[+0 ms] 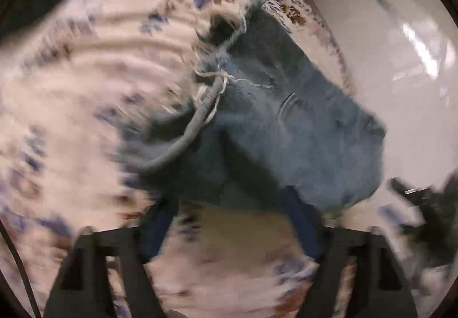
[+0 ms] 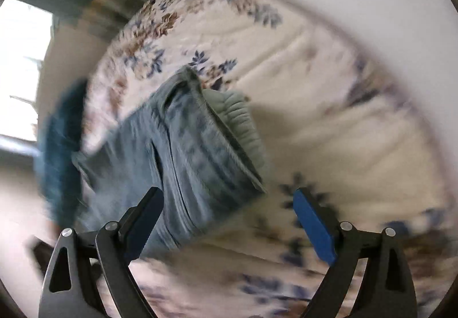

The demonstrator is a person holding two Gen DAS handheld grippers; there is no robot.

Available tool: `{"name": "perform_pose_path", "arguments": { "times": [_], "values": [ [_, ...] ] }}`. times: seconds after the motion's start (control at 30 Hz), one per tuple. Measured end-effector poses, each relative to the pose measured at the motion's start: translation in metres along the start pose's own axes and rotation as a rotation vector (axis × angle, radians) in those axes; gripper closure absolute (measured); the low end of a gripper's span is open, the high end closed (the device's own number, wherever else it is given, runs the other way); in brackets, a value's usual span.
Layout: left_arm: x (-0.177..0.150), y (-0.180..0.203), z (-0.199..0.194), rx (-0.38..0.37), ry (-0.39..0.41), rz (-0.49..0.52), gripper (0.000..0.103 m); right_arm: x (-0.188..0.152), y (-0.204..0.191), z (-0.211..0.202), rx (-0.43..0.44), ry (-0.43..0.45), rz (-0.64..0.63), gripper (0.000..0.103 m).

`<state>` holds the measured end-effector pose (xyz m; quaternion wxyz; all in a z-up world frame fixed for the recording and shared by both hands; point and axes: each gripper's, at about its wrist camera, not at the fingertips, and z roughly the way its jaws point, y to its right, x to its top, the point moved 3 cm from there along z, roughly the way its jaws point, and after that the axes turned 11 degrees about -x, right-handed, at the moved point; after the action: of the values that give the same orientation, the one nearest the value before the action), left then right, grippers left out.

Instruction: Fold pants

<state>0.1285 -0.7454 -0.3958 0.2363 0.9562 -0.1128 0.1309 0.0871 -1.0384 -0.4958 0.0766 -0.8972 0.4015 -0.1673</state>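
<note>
Fingers (image 1: 160,228) of the left gripper (image 1: 232,229), dark blue pads on black arms, spread wide at 6 o'clock in the left wrist view, released, nothing pressed between. Just beyond the tips, a rumpled pair of blue denim pants (image 1: 286,129) heaped from centre toward 3 o'clock, resting on a cream bedspread with blue and brown floral print (image 1: 86,83). Frayed hem with loose white threads (image 1: 217,80) near centre, toward 12 o'clock from the gripper. Pale glossy floor (image 1: 386,60) at 2 o'clock beyond the bed edge. Heavy blur throughout.

Fingers (image 2: 313,228) of the right gripper (image 2: 229,220), bright blue pads, likewise splayed apart at 6 o'clock in the right wrist view, released. Same pants (image 2: 186,152) stretched from centre down toward 7 o'clock, lower end lying beside the 8 o'clock pad; contact not discernible through blur. Grey-green ribbed fabric (image 2: 237,115) tucked against the pants' edge toward 1 o'clock. Teal blurred cloth (image 2: 61,152) at 9 o'clock. Floral bedspread (image 2: 329,117) filling the right half.
</note>
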Motion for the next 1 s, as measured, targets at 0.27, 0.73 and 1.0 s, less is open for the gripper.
{"name": "perform_pose_path", "arguments": {
  "times": [0.27, 0.73, 1.0],
  "values": [
    [-0.066, 0.000, -0.135, 0.165, 0.021, 0.198, 0.012, -0.080, -0.062, -0.142, -0.288, 0.196, -0.263, 0.005],
    [-0.125, 0.043, -0.376, 0.068, 0.147, 0.379, 0.012, -0.230, -0.127, -0.438, -0.326, 0.377, -0.230, 0.005],
    [-0.172, 0.028, -0.496, 0.039, 0.215, 0.464, 0.012, -0.330, -0.167, -0.558, -0.344, 0.463, -0.259, 0.005]
  ]
}}
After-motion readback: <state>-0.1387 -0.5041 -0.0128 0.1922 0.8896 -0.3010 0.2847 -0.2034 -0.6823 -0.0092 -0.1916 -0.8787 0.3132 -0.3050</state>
